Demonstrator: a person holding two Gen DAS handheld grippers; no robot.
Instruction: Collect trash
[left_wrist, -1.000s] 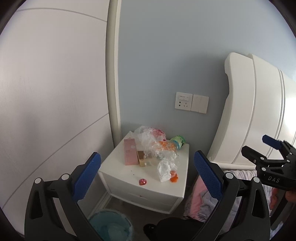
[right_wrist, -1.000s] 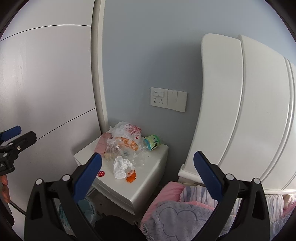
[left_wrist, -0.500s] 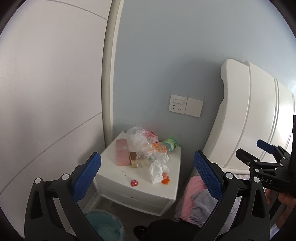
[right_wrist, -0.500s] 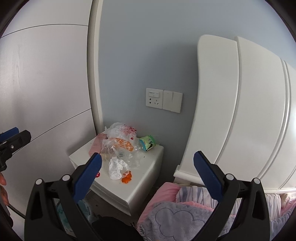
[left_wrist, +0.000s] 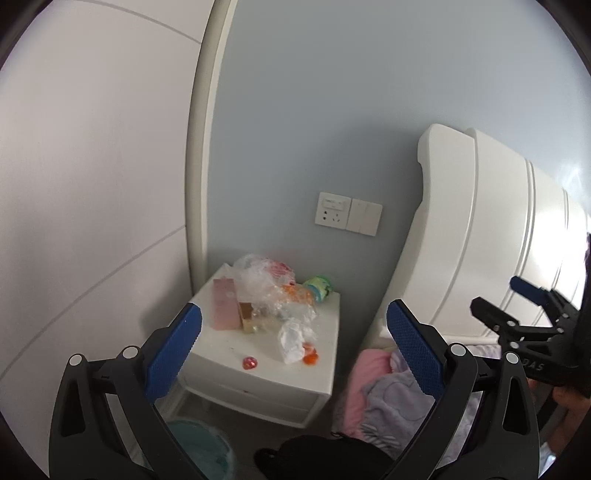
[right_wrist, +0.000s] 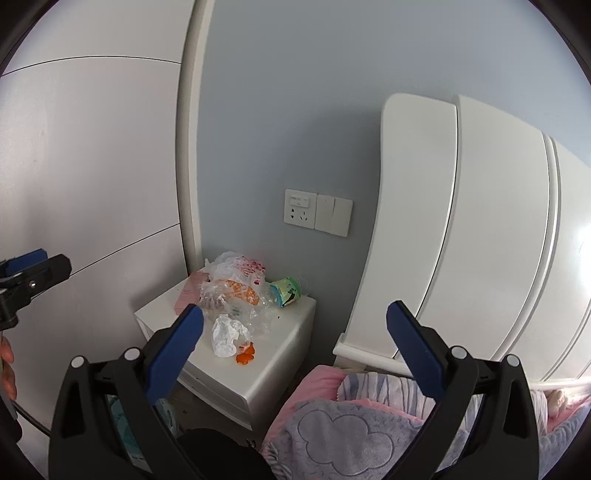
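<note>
Trash covers a white nightstand (left_wrist: 325, 376) (right_wrist: 280, 354): clear plastic bags (left_wrist: 269, 284) (right_wrist: 236, 291), a crumpled white tissue (left_wrist: 291, 338) (right_wrist: 225, 336), an orange scrap (left_wrist: 309, 357) (right_wrist: 245, 356), a pink box (left_wrist: 224, 308), a green cup (left_wrist: 317, 287) (right_wrist: 287, 291) and a small red wrapper (left_wrist: 250, 362). A teal bin (left_wrist: 201, 454) stands on the floor below. My left gripper (left_wrist: 293, 343) and right gripper (right_wrist: 294, 341) both hang open and empty, well short of the nightstand.
A white headboard (right_wrist: 480, 236) rises at the right, with pink and lilac bedding (right_wrist: 351, 424) (left_wrist: 388, 398) beside the nightstand. A wall socket and switch (right_wrist: 317, 212) sit above it. White wardrobe panels (left_wrist: 92, 184) close the left side.
Both grippers have drawn back and drifted a little, so the nightstand looks smaller and sits lower in both views. Nothing was grasped; both stay open.
</note>
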